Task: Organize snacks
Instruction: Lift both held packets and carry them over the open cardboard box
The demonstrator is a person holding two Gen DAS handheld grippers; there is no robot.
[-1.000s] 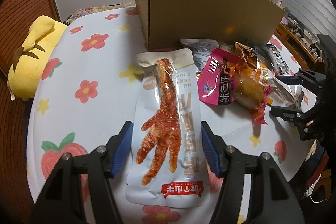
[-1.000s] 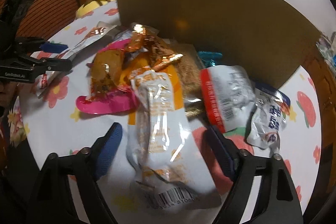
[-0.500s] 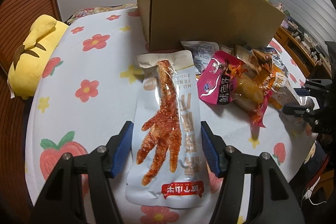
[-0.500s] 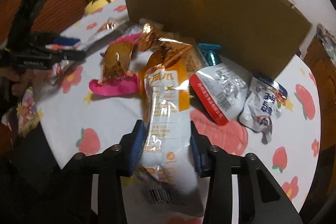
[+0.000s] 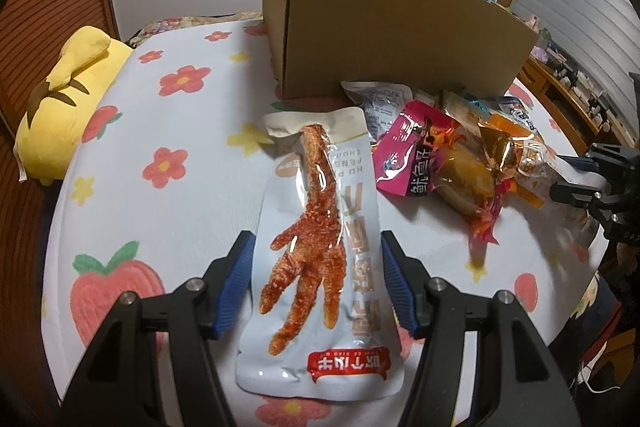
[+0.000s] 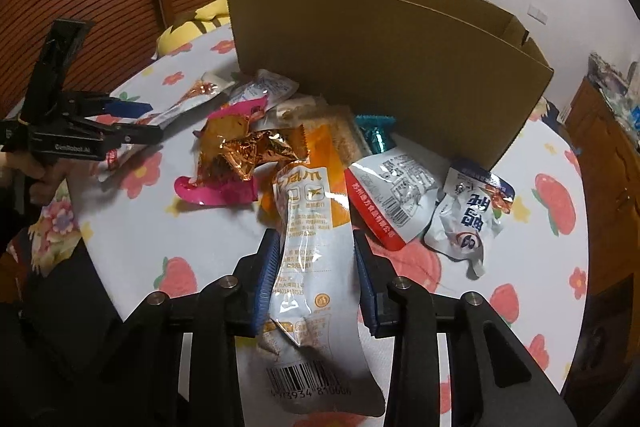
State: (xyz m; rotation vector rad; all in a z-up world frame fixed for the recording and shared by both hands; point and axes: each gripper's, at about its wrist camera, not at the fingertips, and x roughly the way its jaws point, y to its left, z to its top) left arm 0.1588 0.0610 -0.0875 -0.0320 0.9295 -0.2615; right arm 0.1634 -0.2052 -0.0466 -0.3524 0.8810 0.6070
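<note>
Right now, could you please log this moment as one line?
left claw: open, straddling chicken-foot pouch | right claw: shut on orange pouch | box: upright

A white chicken-foot pouch [image 5: 320, 259] is being kept flat on the cloth, while an orange-and-white pouch [image 6: 316, 251] is being pinched.

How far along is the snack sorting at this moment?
Early stage. No snack is visibly inside the cardboard box, though its floor is hidden. In hand: the right tool is shut on the orange-and-white pouch; the left tool is open around the chicken-foot pack, which lies on the tablecloth. Left: the pink pack, the red-edged white pouch and the other loose packets.
</note>
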